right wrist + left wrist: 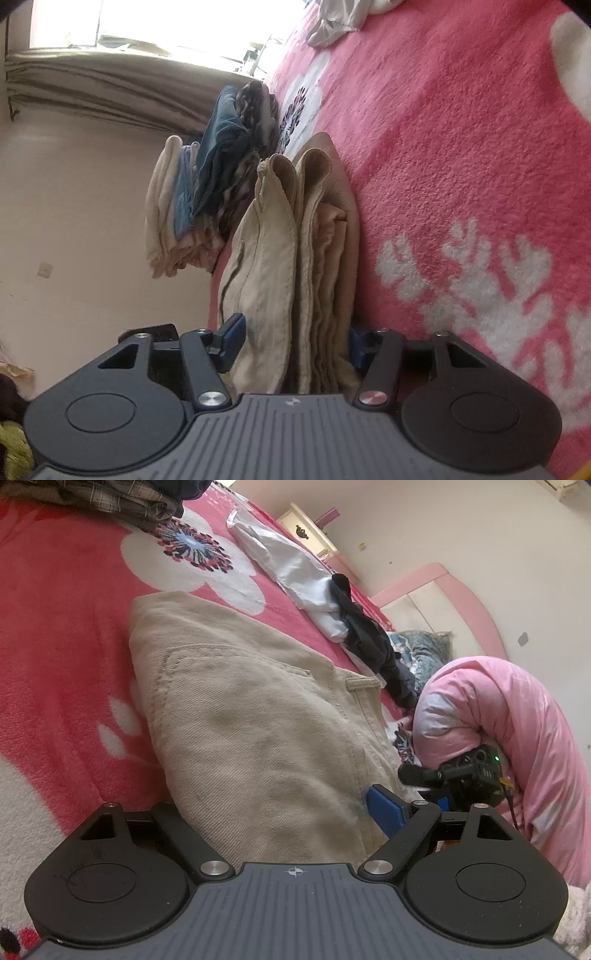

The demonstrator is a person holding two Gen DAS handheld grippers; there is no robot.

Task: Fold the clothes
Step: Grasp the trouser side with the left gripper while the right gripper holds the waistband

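While rolled sideways, right gripper (291, 341) straddles trousers (295, 258) (folded)

Left wrist view: you look low along the pink blanket (66, 635), very close over the folded beige trousers (258, 720), facing the pink headboard (461, 590) beyond them. Right wrist view: rolled sideways, you sit right at the trousers' (280, 258) stacked edge, facing the window (166, 22) past them. Shared: the trousers, the blanket (461, 147) under them, the stack of folded clothes (214, 177) behind.

Bedroom, pink headboard (443, 579), floral blanket (66, 627)
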